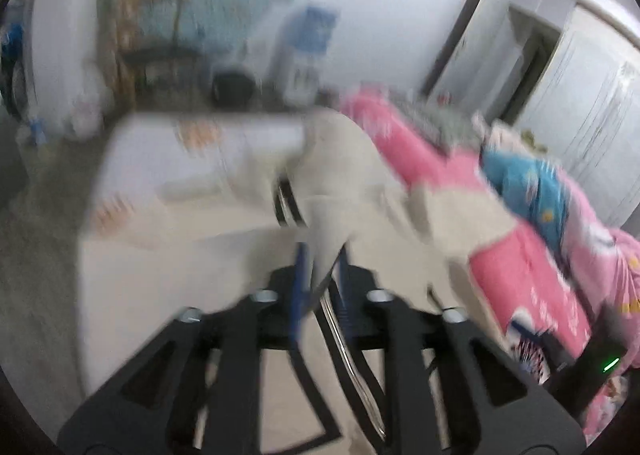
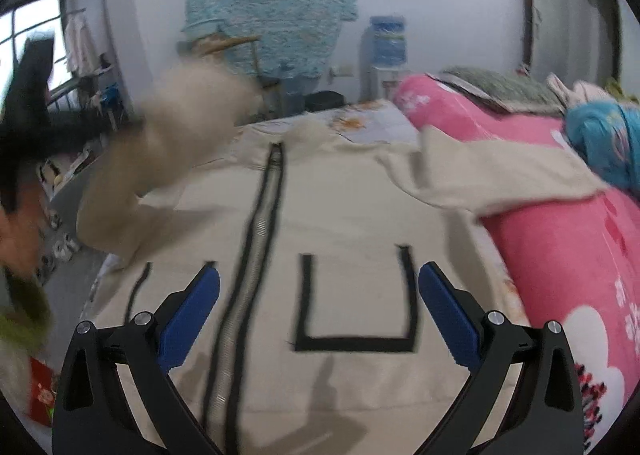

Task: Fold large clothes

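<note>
A large beige jacket [image 2: 352, 215] with a black zipper [image 2: 256, 239] and black-outlined pockets lies spread on a bed. My right gripper [image 2: 320, 287] is open and empty, hovering above its lower front. My left gripper [image 1: 322, 255] is shut on a beige sleeve [image 1: 340, 183] of the jacket and holds it lifted; the view is blurred. In the right wrist view the lifted sleeve [image 2: 172, 147] hangs at the left, held by the left gripper's dark body [image 2: 32, 115]. The other sleeve [image 2: 492, 175] lies over a pink quilt.
A rolled pink quilt [image 2: 560, 247] and a blue cloth [image 2: 604, 135] lie along the bed's right side. A water dispenser [image 2: 386, 51], a teal hanging cloth [image 2: 272, 3] and a chair stand by the far wall. Floor lies off the bed's left edge [image 1: 40, 255].
</note>
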